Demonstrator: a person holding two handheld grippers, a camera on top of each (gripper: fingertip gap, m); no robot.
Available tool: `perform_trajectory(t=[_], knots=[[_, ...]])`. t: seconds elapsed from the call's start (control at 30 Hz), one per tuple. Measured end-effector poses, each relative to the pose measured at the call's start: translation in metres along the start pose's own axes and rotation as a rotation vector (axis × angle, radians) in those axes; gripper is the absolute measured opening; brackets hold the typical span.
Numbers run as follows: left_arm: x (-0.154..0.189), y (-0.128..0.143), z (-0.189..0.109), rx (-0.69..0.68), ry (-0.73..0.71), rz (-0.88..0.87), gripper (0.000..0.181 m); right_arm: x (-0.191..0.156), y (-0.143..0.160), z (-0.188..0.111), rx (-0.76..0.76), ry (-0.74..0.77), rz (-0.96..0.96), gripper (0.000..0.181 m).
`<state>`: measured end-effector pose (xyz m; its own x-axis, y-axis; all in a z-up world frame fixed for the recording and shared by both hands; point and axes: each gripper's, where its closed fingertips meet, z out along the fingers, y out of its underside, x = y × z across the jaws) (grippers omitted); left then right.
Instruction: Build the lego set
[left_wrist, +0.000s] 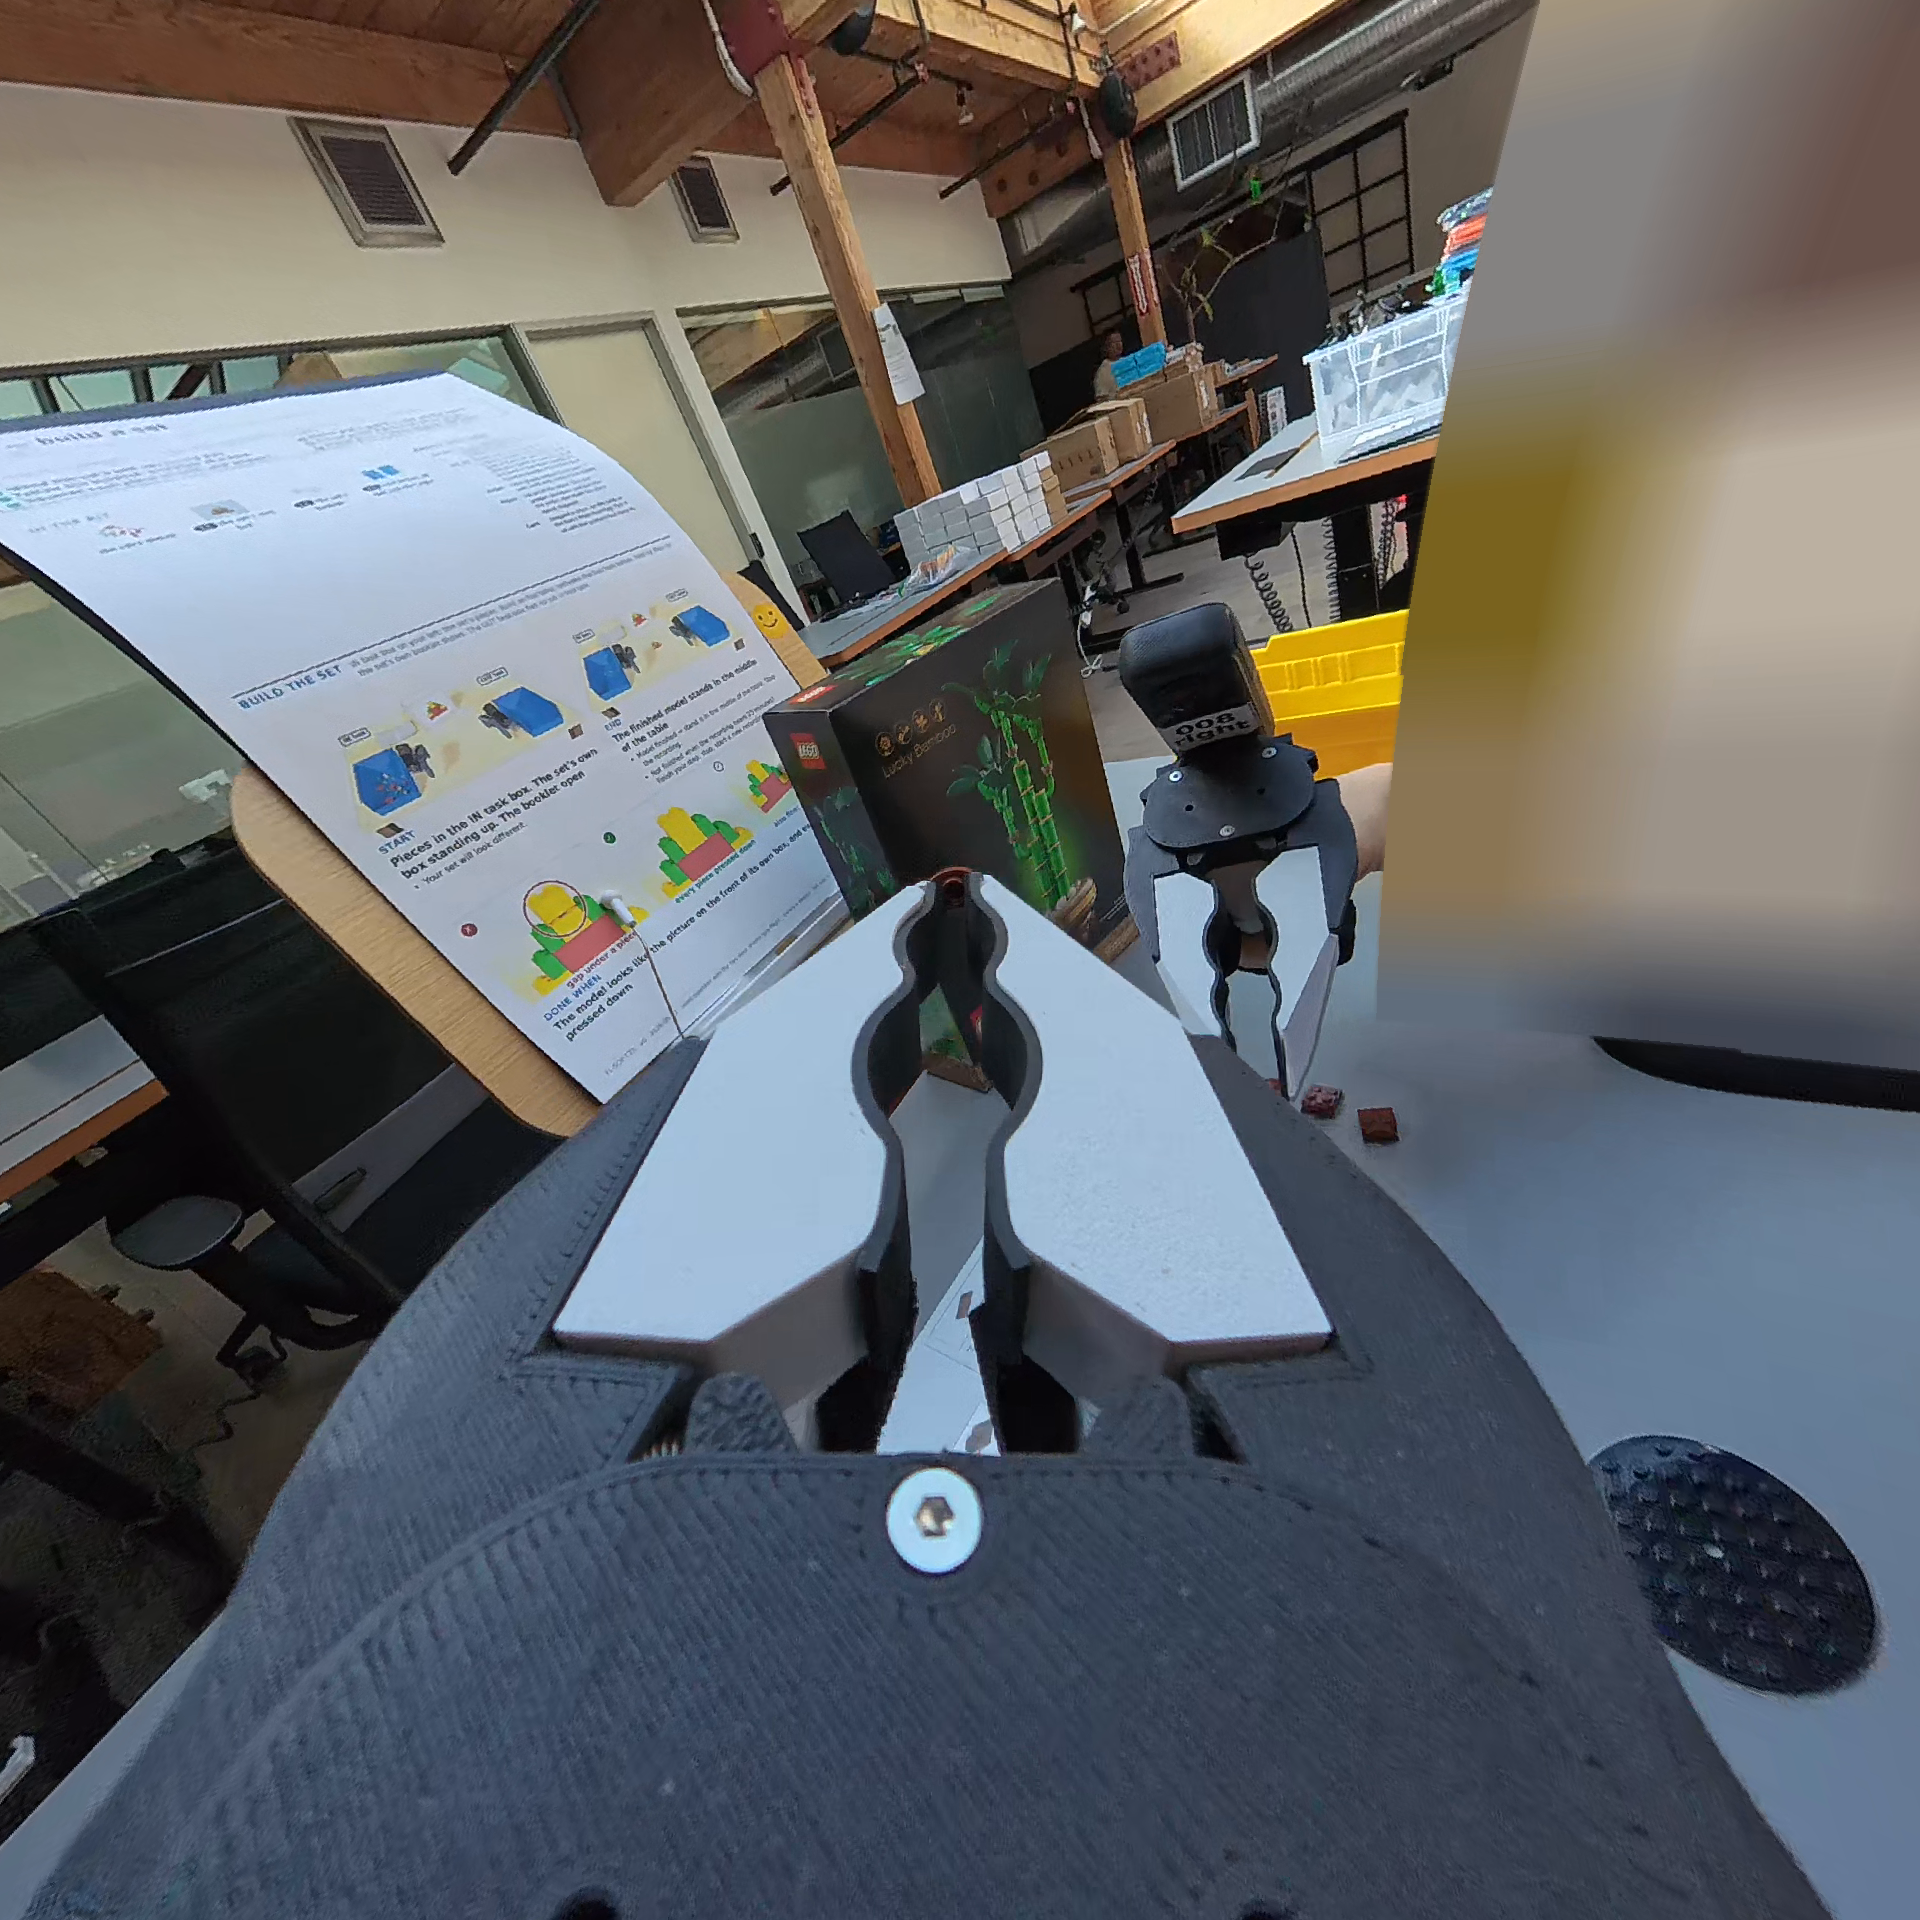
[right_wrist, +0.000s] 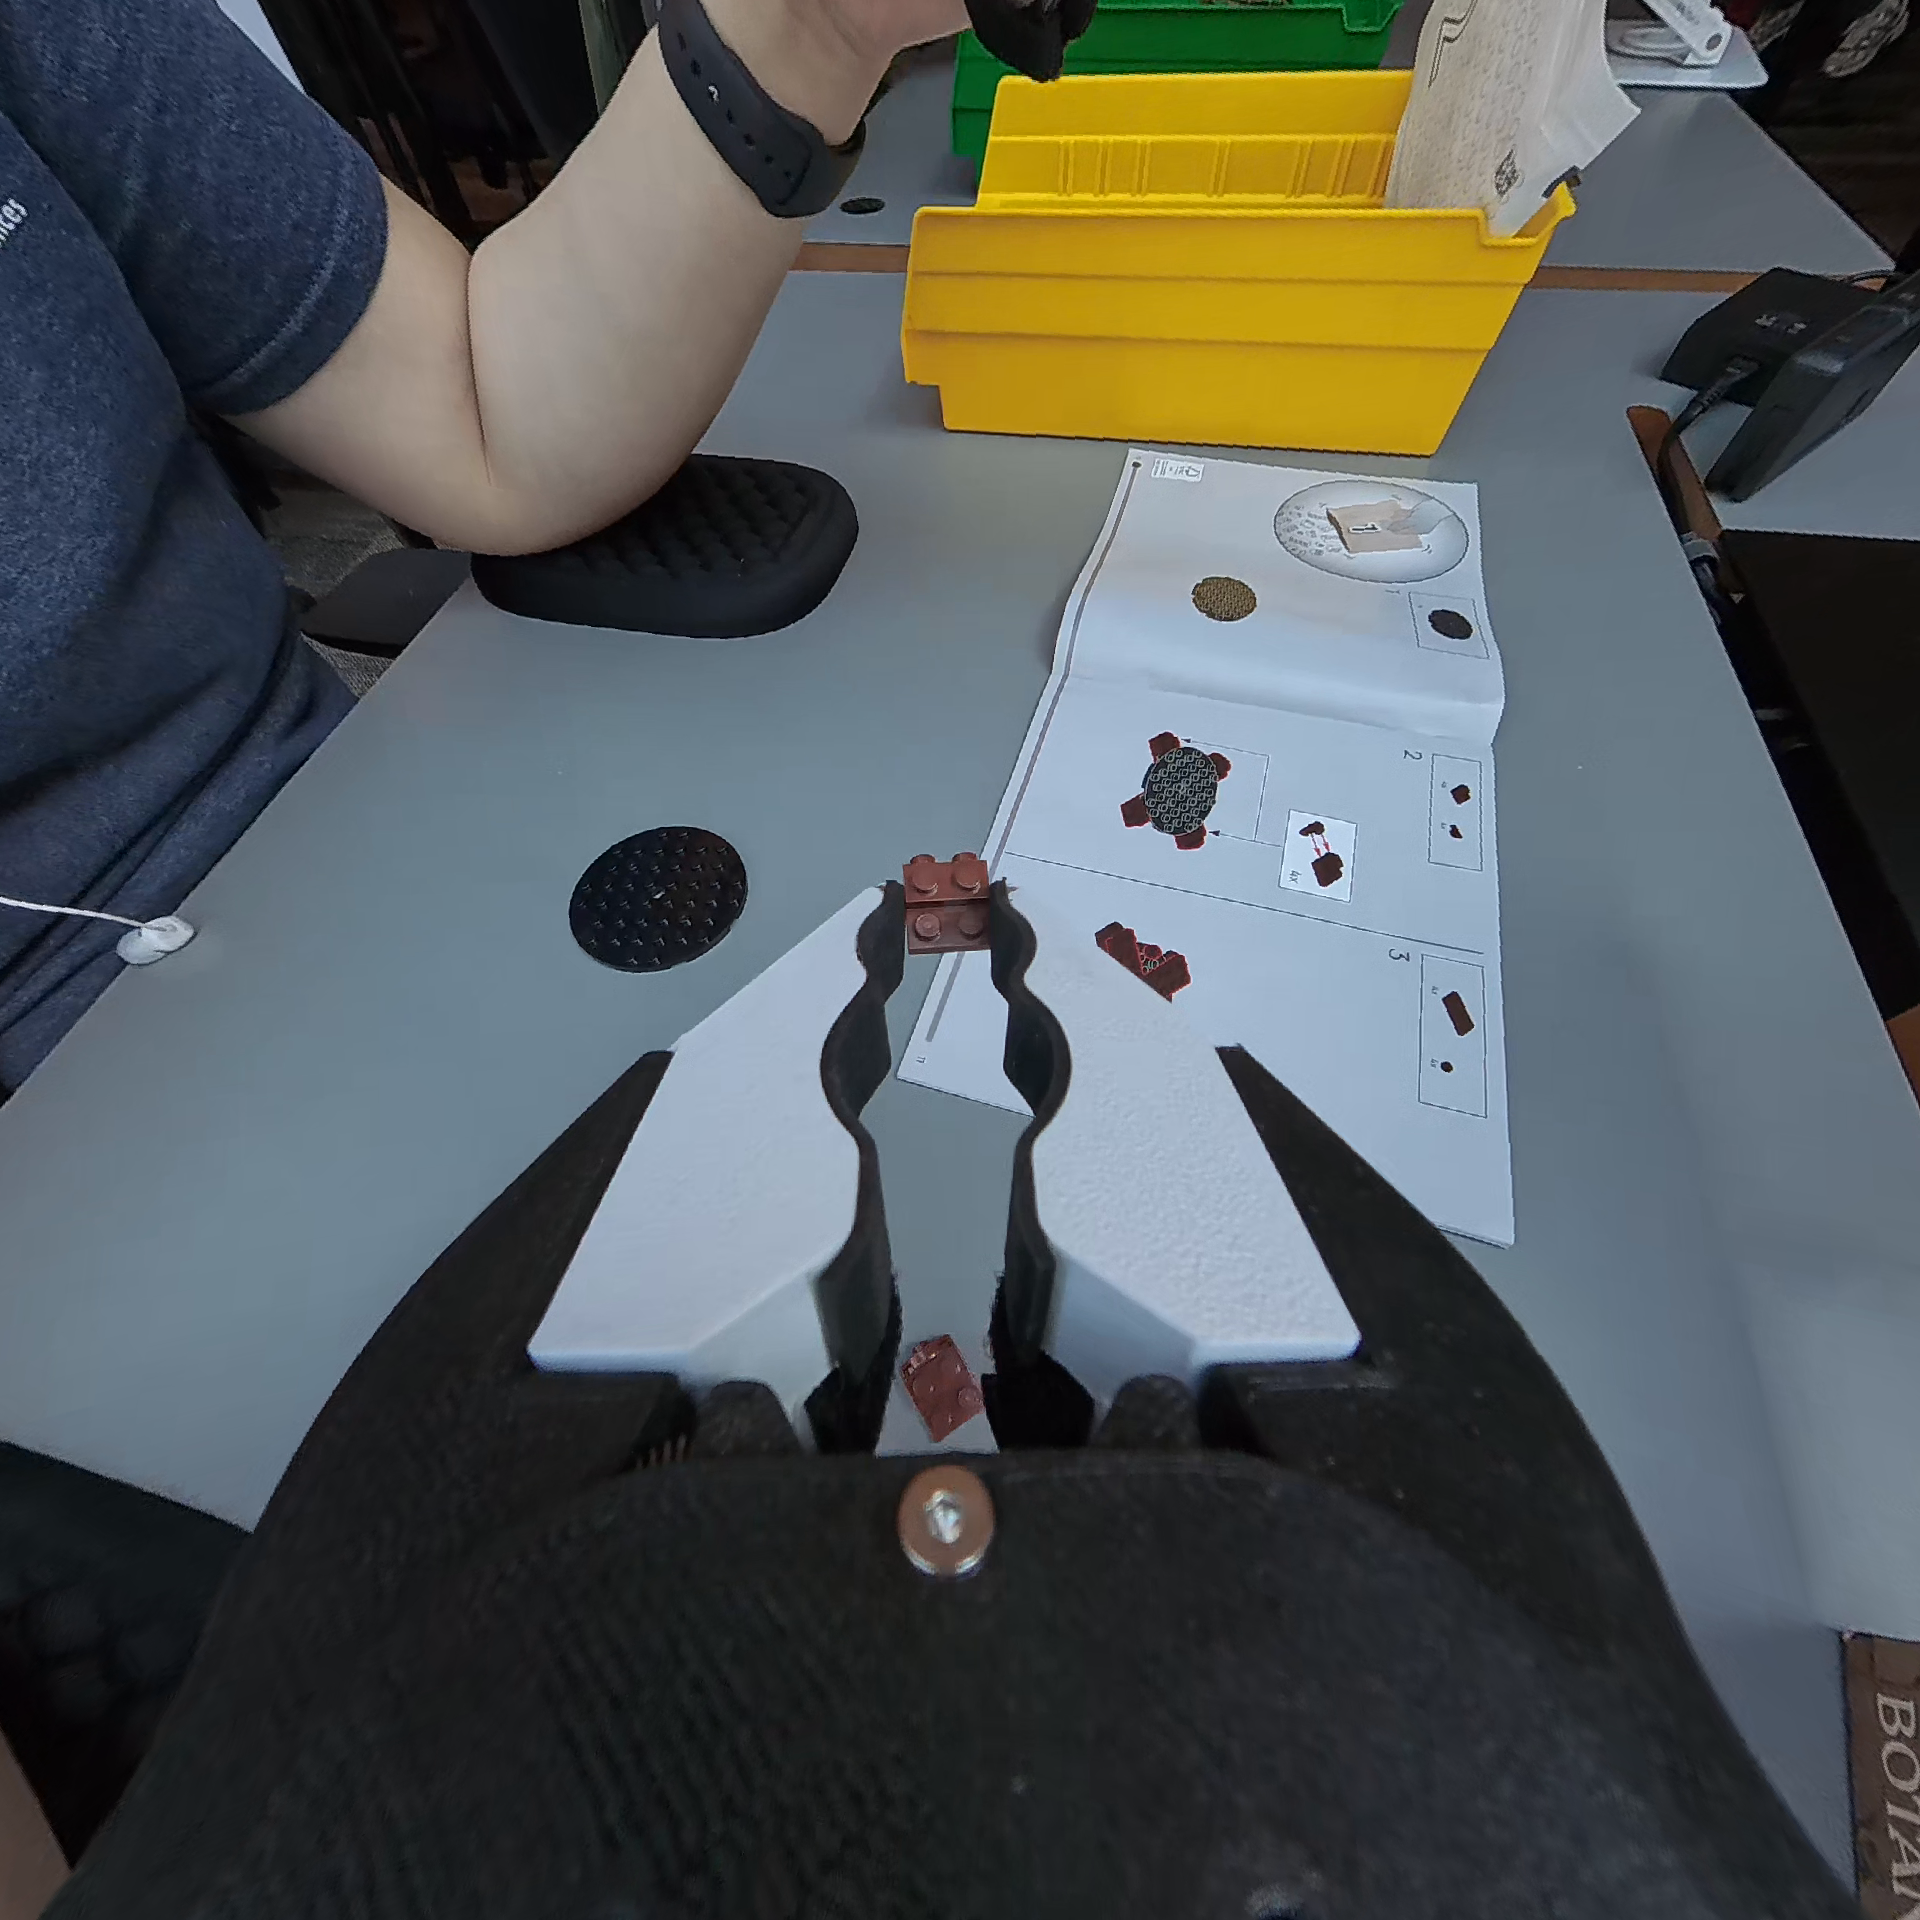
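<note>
Right wrist view showed the right tool (right_wrist: 943, 902) pinching a small reddish-brown bracket brick (right_wrist: 943, 900) at its very tips, studs facing the camera on the upper part and on the lower lip. Below the tool's throat a second reddish-brown piece (right_wrist: 941, 1387) lay on the grey bench (right_wrist: 436, 1091). Just beyond the tips the open instruction booklet (right_wrist: 1278, 831) lay flat, and to its left, apart from it, sat the round black studded plate (right_wrist: 658, 899). Farther back stood a yellow bin (right_wrist: 1205, 322) with a green bin (right_wrist: 1164, 42) behind it. The person's left forearm (right_wrist: 582, 343) was bent upward, its elbow over a black padded rest (right_wrist: 675, 551), a dark band on the wrist.

In the left wrist view the left tool (left_wrist: 954, 899) was raised and tilted up, its fingers nearly pressed together on a small reddish piece (left_wrist: 948, 885) at the tips; its shape could not be told. Ahead of it the right tool (left_wrist: 1252, 997) pointed down at the bench, with two brown pieces (left_wrist: 1351, 1112) lying beside its tips. Behind stood the dark set box (left_wrist: 966, 748) and a curved printed sheet (left_wrist: 395, 665).
</note>
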<state>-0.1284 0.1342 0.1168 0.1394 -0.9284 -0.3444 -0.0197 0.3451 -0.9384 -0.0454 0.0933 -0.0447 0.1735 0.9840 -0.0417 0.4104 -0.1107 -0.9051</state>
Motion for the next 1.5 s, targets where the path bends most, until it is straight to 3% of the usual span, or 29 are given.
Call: perform_trajectory(t=[0.2, 0.6, 1.0, 1.23, 1.37, 1.5], knots=[[-0.007, 0.032, 0.011, -0.152, -0.050, 0.049, 0.001, 0.009, 0.011, -0.002, -0.004, 0.020, 0.049, 0.015], [0.000, 0.055, 0.026, -0.242, -0.024, 0.048, 0.002, 0.013, 0.009, -0.006, 0.005, 0.046, 0.053, 0.015], [0.000, 0.055, 0.026, -0.259, -0.021, 0.019, 0.002, 0.016, 0.012, -0.008, -0.002, 0.056, 0.060, 0.015], [-0.009, 0.057, 0.028, -0.345, -0.126, 0.035, 0.002, 0.017, 0.008, -0.010, -0.001, 0.077, 0.044, 0.015], [0.007, 0.050, 0.035, -0.326, -0.066, 0.019, 0.002, 0.015, 0.001, -0.011, 0.013, 0.080, 0.025, 0.015], [0.031, 0.018, 0.037, -0.132, 0.117, -0.207, 0.002, 0.011, -0.007, -0.012, 0.021, 0.078, 0.000, 0.015]])
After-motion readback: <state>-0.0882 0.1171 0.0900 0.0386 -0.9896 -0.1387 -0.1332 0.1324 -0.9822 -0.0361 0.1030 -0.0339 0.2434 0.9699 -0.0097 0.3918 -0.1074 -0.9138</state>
